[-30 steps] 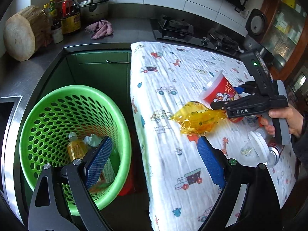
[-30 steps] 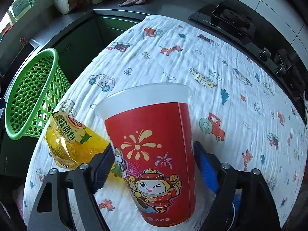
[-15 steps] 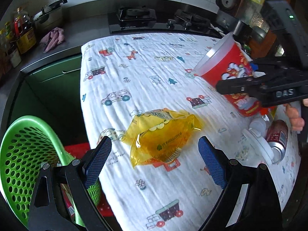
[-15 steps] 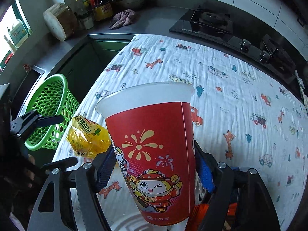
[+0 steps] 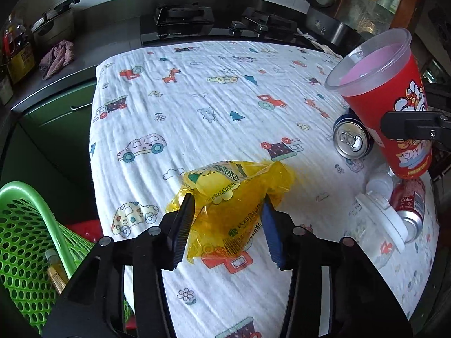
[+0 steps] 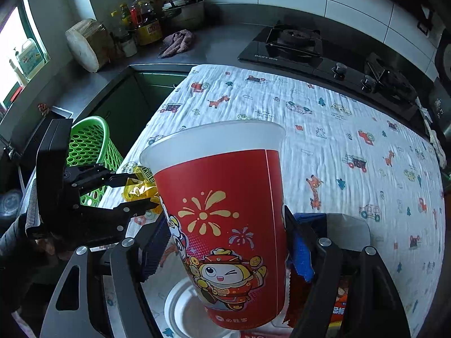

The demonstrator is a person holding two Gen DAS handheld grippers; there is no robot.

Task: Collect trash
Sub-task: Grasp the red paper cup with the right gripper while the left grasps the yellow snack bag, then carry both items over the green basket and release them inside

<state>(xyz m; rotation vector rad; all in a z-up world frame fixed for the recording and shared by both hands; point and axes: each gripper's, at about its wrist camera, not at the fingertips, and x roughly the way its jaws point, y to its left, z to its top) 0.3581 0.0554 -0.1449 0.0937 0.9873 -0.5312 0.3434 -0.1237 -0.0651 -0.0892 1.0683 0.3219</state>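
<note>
a big table cloth (image 5: 197, 107) with little cars and animals, spread flat over most of both views. a green basket (image 5: 25, 242) with holes at 8 o'clock in the left view, off the cloth's edge and lower down, with a small bottle (image 5: 56, 270) inside.

a red cup (image 6: 225, 225) with a white rim, clamped upright in the right gripper (image 6: 225, 250), one pad on each side of it, lifted above a white lid (image 6: 183, 312) on the cloth. in the left view the same cup at 2 o'clock, tilted, with a dark bar across it.

a yellow wrapper (image 5: 231, 211), crinkly and see-through, lying on the cloth right in the middle of the left gripper (image 5: 225, 225). jaws closing in on it, one pad at 9 o'clock of the wrapper and one at 3 o'clock, both right at its edges. hard to tell if squeezed yet. top of the wrapper sticking out toward 12 o'clock past the pads.

a blue can (image 5: 352, 140) on its side at 3 o'clock, just beside the cup. a red can (image 5: 411, 205) on its side at 4 o'clock, touching another white lid (image 5: 380, 219).
</note>
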